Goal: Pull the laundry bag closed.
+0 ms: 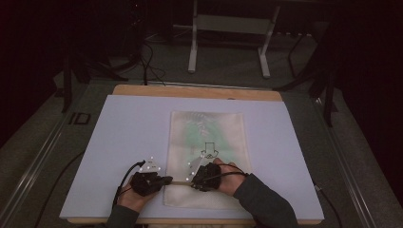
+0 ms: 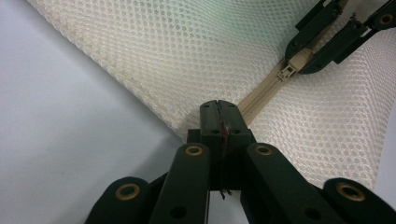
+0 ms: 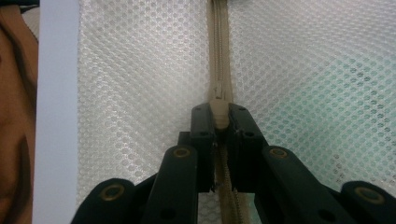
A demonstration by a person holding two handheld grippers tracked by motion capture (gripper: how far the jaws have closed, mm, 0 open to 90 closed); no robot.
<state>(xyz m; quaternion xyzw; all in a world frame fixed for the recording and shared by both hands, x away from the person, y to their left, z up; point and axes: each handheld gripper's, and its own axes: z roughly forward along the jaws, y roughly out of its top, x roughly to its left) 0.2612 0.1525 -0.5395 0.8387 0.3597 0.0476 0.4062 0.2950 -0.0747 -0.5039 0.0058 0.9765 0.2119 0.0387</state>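
2 hand-held grippers worked a cream mesh pouch (image 1: 207, 156) that lay flat on a pale sheet (image 1: 119, 142) covering a wooden table (image 1: 190, 91). At the pouch's near-left corner, the left gripper (image 1: 164, 180) had its jaws pressed together on the end of the zipper tape (image 2: 254, 100), pinching the fabric edge. Something green showed faintly through the mesh of the pouch, too blurred to identify. The pouch's long side ran away from the person toward the table's far edge, while its zipper ran crosswise near the close end. To the right, the right gripper (image 1: 194, 178) was clamped on the beige zipper slider (image 3: 219, 112), which sat on the tape just beside the left gripper's tips. Beyond the table stood a white metal stand (image 1: 228, 28) on a dark floor, well apart from the work.
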